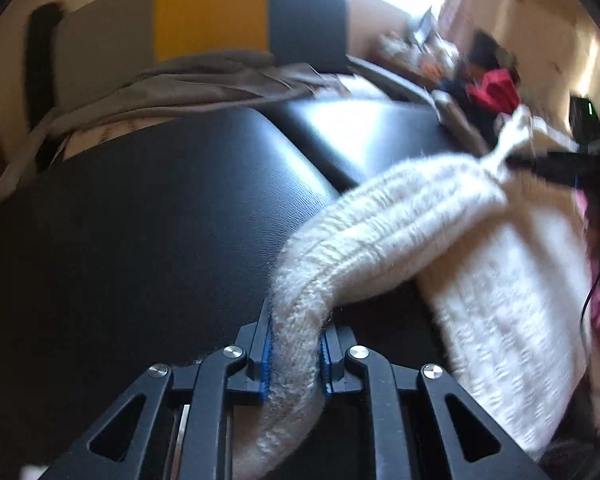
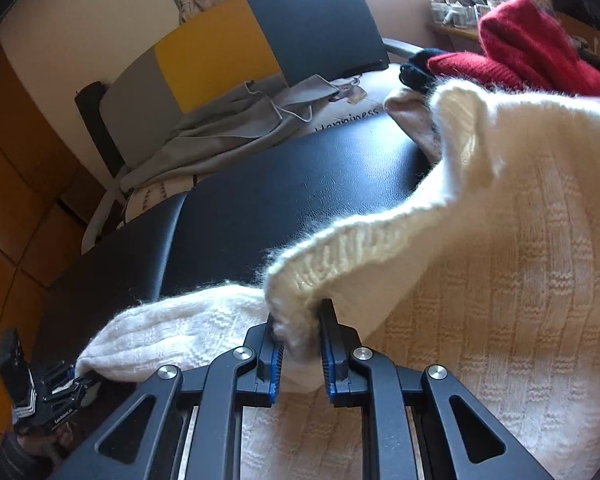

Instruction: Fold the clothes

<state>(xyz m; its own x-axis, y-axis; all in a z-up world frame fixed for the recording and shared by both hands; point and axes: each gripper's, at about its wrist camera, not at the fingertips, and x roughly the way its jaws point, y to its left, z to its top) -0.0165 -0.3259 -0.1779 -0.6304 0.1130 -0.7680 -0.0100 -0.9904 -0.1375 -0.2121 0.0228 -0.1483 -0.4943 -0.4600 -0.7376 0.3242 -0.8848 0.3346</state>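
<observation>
We have both tools clamped on the fluffy cream cable-knit sweater [image 2: 500, 240]: left tool [image 1: 296, 344] on its sleeve, right tool [image 2: 298, 344] on a ribbed edge. We'd lay it flat on the black padded worktop [image 1: 140, 220], keeping tension even.

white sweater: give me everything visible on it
The white sweater is a fuzzy cream knit with a blocky woven-look pattern and ribbed edges. It lies partly on the black padded bench, bunched and lifted. The right tongs pinch a ribbed edge; the left tongs clamp a ribbed, rope-like stretch. A red knit sits behind it.
</observation>
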